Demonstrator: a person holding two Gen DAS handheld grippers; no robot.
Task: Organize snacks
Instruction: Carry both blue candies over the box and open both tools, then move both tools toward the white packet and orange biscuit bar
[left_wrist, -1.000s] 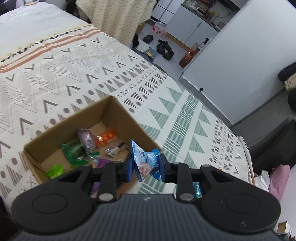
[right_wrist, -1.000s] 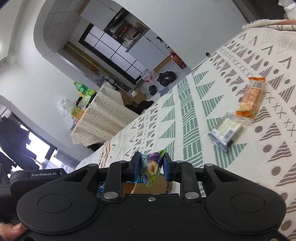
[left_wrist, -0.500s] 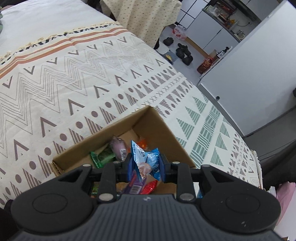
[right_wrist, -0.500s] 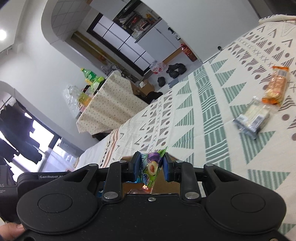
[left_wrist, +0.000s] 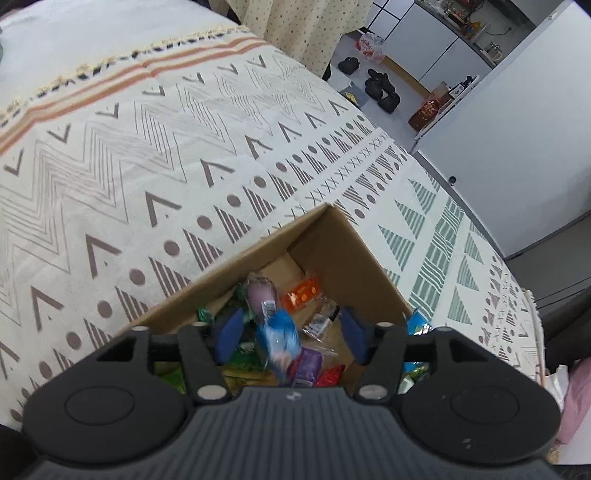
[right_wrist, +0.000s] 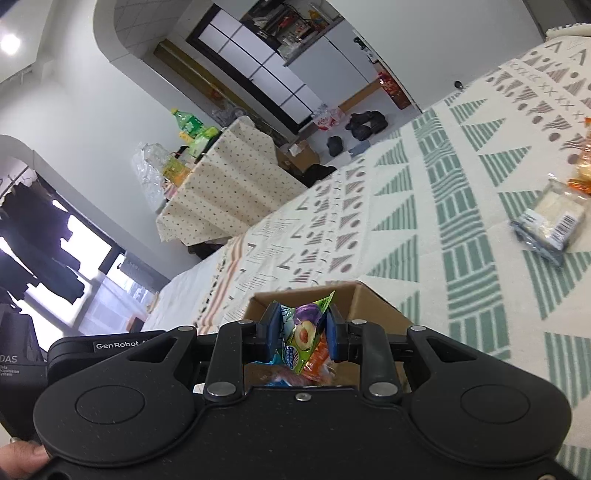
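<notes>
The left gripper (left_wrist: 291, 338) is above the open brown cardboard box (left_wrist: 343, 240); its jaws are opening, and the blurred blue plastic snack packet (left_wrist: 279, 338) between the blue pads (left_wrist: 229, 334) touches neither. Assorted wrapped snacks lie in the box beneath it. The right gripper (right_wrist: 301, 334) is clamped on a green plastic snack packet printed with a purple plum (right_wrist: 304, 334), just before the same box (right_wrist: 373, 306). A clear-wrapped pale biscuit pack (right_wrist: 550, 221) lies well ahead and right of it on the patterned cloth (right_wrist: 424, 206).

snacks (left_wrist: 303, 295) in box (left_wrist: 332, 236) on bedspread (left_wrist: 147, 147)
</notes>
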